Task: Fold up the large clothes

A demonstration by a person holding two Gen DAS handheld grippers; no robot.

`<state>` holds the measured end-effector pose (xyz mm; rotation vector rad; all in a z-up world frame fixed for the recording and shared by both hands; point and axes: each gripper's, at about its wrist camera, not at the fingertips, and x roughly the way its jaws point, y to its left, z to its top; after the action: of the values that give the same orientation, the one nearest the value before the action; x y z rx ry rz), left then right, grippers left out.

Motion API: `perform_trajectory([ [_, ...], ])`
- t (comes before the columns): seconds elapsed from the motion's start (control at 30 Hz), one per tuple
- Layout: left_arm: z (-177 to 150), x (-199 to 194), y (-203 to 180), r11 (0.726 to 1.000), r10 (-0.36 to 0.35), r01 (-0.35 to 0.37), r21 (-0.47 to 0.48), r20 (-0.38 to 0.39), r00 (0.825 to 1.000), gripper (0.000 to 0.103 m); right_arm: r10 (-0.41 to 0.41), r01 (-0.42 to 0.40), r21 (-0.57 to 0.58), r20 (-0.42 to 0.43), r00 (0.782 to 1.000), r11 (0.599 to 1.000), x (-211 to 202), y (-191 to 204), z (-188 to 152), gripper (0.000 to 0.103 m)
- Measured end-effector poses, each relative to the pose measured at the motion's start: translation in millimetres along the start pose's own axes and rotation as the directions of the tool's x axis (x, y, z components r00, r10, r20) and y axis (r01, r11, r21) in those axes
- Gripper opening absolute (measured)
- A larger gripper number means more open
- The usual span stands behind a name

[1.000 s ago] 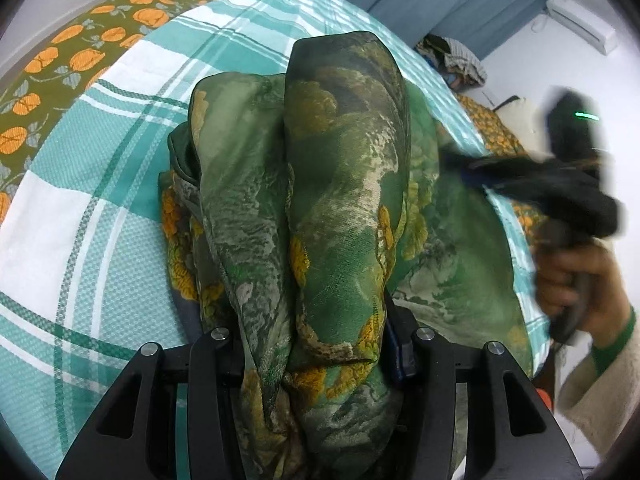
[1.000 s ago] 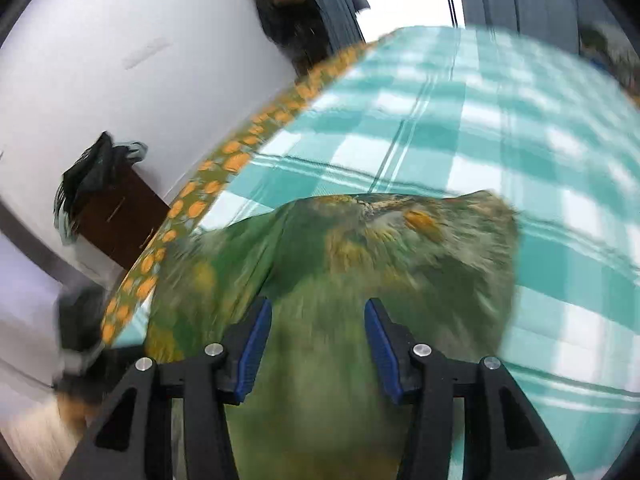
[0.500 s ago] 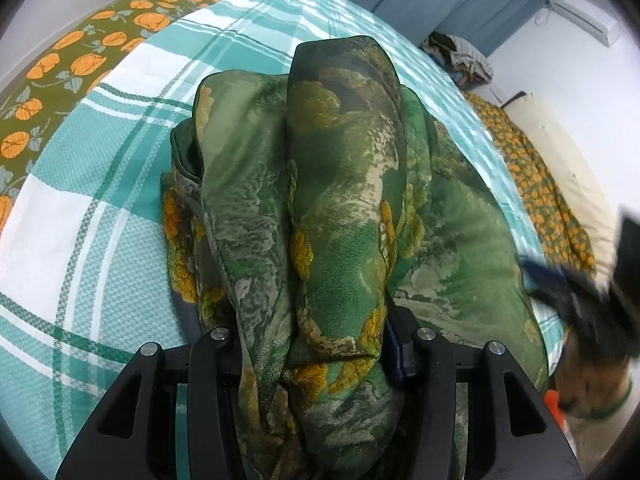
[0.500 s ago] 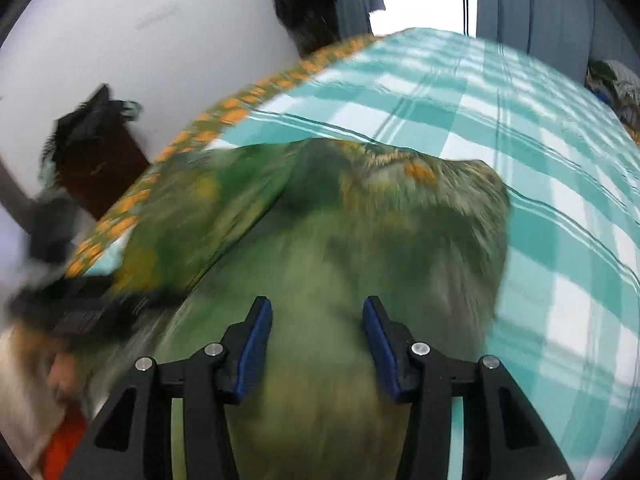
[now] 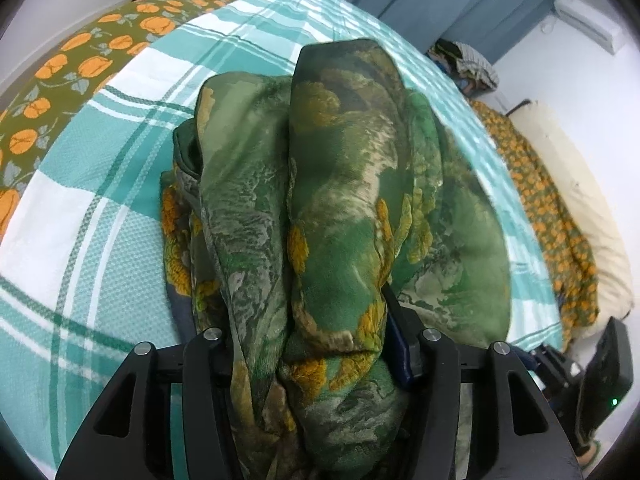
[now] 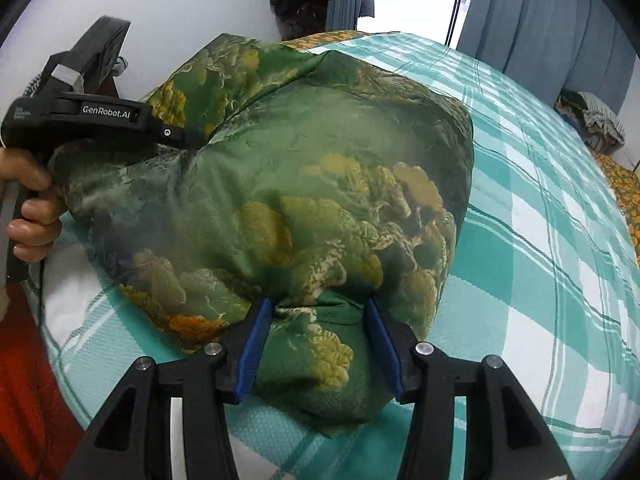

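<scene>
Green garment [image 6: 304, 184] bunched on checked bedspread [image 6: 540, 240] — left gripper [image 5: 316, 344] opening around folds, right gripper [image 6: 316, 340] clamping its near edge

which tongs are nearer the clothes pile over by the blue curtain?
Right. The right tongs sit at the bed end toward the clothes pile, straddling the green garment. The left tongs are opening at its opposite end, farther away.

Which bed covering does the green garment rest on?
The teal-and-white checked sheet; the orange-flowered olive cover only borders it, beyond the green floral garment.
</scene>
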<state>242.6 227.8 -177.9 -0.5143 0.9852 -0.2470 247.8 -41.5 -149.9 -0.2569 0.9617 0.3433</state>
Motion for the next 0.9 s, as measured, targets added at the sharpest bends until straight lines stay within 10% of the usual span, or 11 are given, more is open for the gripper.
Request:
perform_trajectory([
  [0.33,-16.0,-84.8,47.2,0.983,-0.069,0.089,-0.161,0.127,0.990,0.085,0.145,-0.146,-0.010,0.174,0.974,0.989,-63.1,17.2,67.8,0.052],
  [0.53,-26.0,-56.8,101.1,0.913,-0.169,0.210,-0.350,0.143,0.975,0.085,0.321,-0.318,-0.047,0.079,0.944,0.947,8.1,76.4,99.7,0.054],
  [0.73,-21.6,-16.8,110.3,0.849,-0.351,0.380,-0.367,0.145,0.925,0.091,0.306,-0.303,-0.055,0.037,0.951,0.951,43.4,94.5,82.2,0.054],
  [0.9,-9.4,10.0,77.1,0.903,-0.331,0.335,-0.269,0.062,0.942,0.101,0.274,-0.272,-0.066,0.035,0.961,0.960,42.7,102.4,82.2,0.054],
])
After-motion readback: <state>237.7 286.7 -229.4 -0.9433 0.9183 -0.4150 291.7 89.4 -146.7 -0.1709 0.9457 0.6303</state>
